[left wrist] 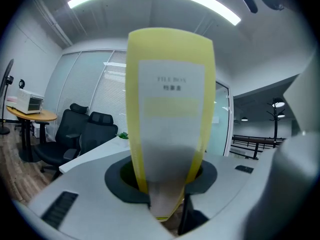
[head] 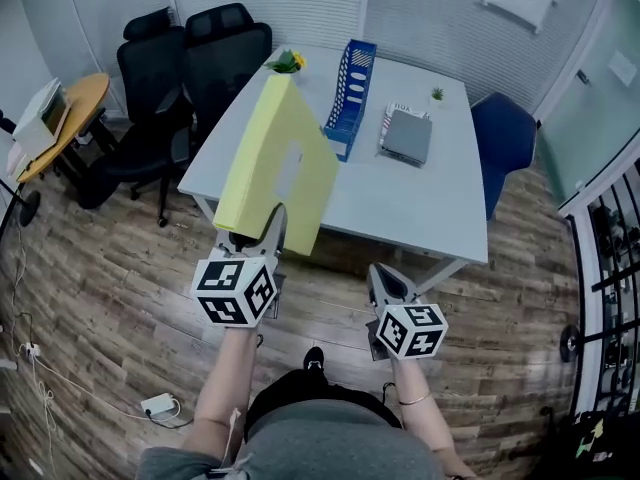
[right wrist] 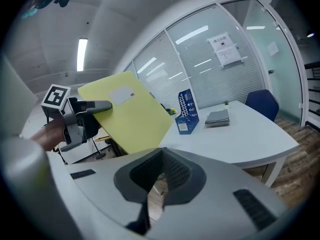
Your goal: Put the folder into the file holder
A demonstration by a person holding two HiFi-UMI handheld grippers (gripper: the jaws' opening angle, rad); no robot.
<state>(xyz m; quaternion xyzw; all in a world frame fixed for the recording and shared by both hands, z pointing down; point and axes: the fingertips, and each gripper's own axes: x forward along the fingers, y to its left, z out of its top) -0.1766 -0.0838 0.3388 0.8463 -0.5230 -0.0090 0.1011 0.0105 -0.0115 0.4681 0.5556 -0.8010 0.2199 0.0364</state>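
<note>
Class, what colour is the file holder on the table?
The file holder is blue; head view shows it best.

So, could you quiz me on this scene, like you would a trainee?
1. Which gripper clamps the flat yellow cardboard folder? A left, B right, C neither.
2. True or false: the blue perforated plastic file holder stands on the white table.
3. In the head view, what lies just right of the file holder?
Key: 1 A, the left gripper; 2 true; 3 a grey stack of books.
</note>
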